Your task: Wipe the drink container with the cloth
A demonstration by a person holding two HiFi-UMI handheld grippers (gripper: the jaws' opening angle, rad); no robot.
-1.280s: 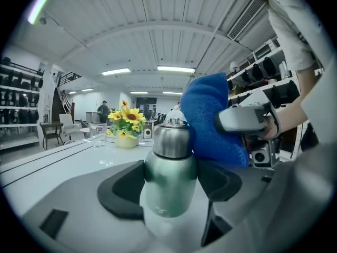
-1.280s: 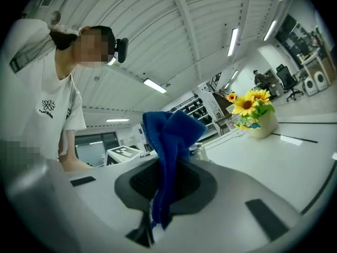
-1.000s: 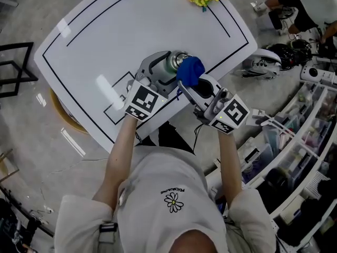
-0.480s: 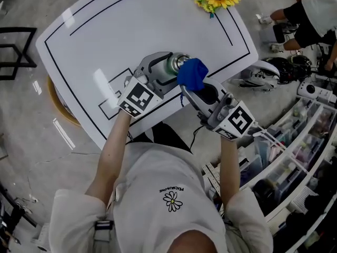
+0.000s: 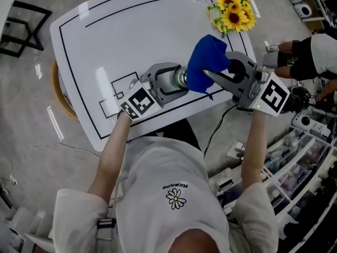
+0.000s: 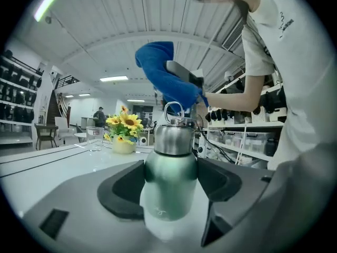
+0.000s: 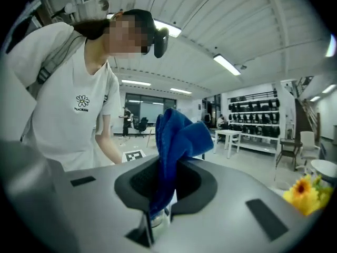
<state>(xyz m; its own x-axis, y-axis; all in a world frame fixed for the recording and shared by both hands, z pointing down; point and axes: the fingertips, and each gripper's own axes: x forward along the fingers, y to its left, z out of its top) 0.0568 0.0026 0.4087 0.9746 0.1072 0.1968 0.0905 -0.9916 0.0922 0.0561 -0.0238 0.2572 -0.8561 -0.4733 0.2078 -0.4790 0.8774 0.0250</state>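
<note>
— "Since the cloth [image 5: 206, 62] sat bunched on the bottle [image 5: 177, 79] 1 second ago, what changed?"
— "It swung toward the frame's upper right, pinched in the right gripper [image 7: 162, 186], at the cap end. The left gripper [image 6: 169, 181] clamps the bottle mid-frame; its body likely needs wiping next."

Arms reach forward; left gripper [image 5: 178, 80] and right gripper [image 5: 211, 76], both clamped, point toward each other.

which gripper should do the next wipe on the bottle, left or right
Right. The right gripper is shut on the blue cloth, close beside the steel cap end of the green bottle, while the left gripper is clamped round the bottle's body and is needed to hold it steady.
</note>
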